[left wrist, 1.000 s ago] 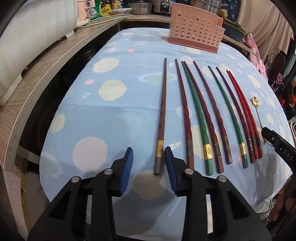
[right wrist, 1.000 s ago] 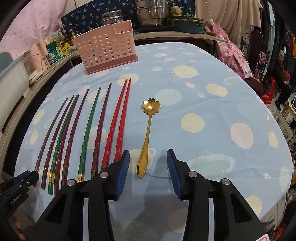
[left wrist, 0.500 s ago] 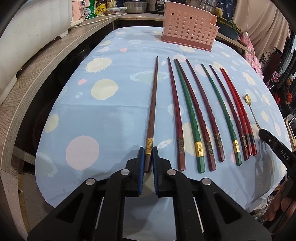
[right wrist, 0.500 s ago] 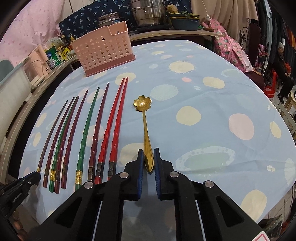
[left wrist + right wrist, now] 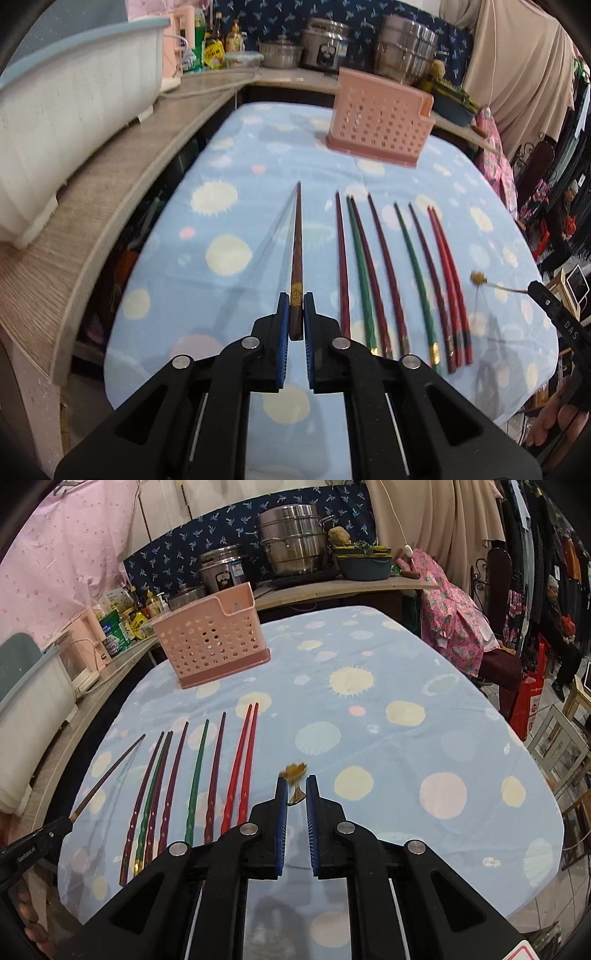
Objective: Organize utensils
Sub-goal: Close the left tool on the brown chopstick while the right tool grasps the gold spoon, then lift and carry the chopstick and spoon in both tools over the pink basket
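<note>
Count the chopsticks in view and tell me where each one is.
8. One brown chopstick is held off the cloth by the left gripper. Seven lie in a row on the tablecloth: dark red, green, three maroon, another green, and a red pair.

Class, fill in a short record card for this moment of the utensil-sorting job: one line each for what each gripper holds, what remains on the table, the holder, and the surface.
left gripper: jaws shut on the brown chopstick, lifted off the cloth
right gripper: jaws shut on the gold flower spoon, raised
on table: seven chopsticks in a row, dark red, green and bright red
holder: pink perforated basket, upright at the far end; its contents cannot be seen
surface: blue spotted tablecloth
</note>
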A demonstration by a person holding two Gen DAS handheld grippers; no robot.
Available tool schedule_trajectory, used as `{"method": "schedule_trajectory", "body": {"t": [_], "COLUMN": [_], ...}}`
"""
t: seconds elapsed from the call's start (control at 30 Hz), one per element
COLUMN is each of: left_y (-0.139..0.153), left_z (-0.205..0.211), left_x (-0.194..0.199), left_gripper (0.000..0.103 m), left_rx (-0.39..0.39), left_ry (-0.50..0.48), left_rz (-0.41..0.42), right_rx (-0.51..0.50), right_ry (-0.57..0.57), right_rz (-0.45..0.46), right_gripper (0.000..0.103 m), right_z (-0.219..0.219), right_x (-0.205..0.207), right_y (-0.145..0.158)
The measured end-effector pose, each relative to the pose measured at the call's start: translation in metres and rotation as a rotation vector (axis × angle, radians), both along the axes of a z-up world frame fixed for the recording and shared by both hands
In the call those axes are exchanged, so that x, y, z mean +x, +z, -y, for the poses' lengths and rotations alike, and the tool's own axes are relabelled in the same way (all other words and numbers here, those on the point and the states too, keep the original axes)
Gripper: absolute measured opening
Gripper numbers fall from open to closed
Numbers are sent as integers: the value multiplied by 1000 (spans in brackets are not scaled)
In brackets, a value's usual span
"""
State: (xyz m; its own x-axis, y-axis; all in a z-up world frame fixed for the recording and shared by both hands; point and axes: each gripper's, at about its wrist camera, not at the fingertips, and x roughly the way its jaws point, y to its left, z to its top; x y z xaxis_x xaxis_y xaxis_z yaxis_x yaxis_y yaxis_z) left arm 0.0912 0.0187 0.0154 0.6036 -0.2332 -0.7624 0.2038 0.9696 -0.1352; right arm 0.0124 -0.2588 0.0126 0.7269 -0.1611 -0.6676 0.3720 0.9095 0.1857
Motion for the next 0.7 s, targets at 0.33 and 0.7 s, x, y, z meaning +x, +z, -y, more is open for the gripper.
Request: {"method": "schedule_trajectory", "body": {"t": [0.33,0.7], "left_y": [60,127], "left_z": [-2,1], "left_x": [34,92], "left_gripper": [7,7], "left_rx": [-31,-73], "left_ry": [31,45], "left_rz": [128,235], "right_rx": [-11,-13], "right_ry": [-9,34], "right_rz": [62,147], "right_gripper": [2,2], "right_z": [24,34], "right_x": [20,62], "right_y": [29,69]}}
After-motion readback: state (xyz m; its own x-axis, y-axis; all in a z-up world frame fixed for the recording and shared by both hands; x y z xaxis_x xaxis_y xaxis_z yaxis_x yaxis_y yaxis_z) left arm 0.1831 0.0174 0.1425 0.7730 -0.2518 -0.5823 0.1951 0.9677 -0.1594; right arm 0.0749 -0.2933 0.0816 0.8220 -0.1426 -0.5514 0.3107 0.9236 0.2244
